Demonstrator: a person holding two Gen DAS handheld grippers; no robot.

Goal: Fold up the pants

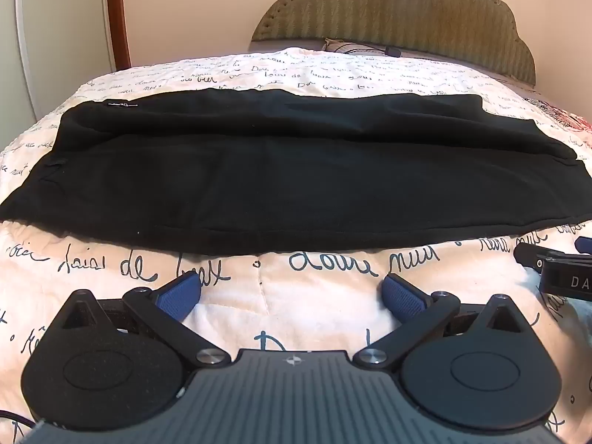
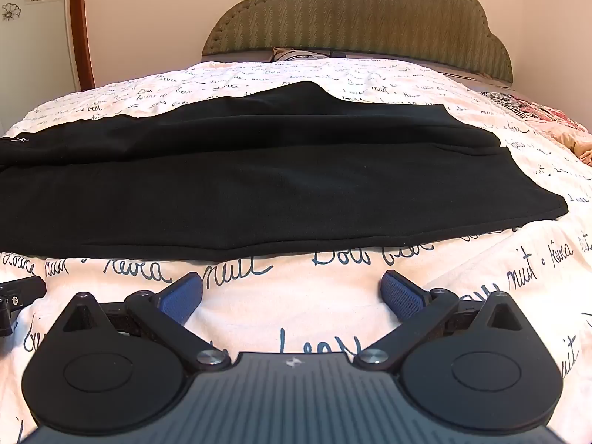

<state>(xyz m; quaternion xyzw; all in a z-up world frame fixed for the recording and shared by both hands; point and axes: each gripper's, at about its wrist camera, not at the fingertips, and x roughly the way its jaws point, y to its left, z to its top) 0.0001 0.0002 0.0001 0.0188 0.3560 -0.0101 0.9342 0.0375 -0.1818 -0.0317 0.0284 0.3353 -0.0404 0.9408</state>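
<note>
Black pants (image 1: pixel 288 177) lie flat across the bed, the two legs side by side, waistband to the left and hems to the right. They also show in the right wrist view (image 2: pixel 259 185). My left gripper (image 1: pixel 290 292) is open and empty, over the quilt just short of the pants' near edge. My right gripper (image 2: pixel 290 290) is open and empty too, short of the near edge, toward the hem end. The right gripper shows at the right edge of the left wrist view (image 1: pixel 555 262). The left gripper shows at the left edge of the right wrist view (image 2: pixel 18 296).
The bed carries a white quilt (image 1: pixel 296 318) printed with dark handwriting. A green padded headboard (image 1: pixel 399 11) stands at the far side, with a pillow (image 1: pixel 344 46) below it. A pink patterned cloth (image 2: pixel 532 111) lies at the far right. A wood-framed door (image 1: pixel 118 14) is at the left.
</note>
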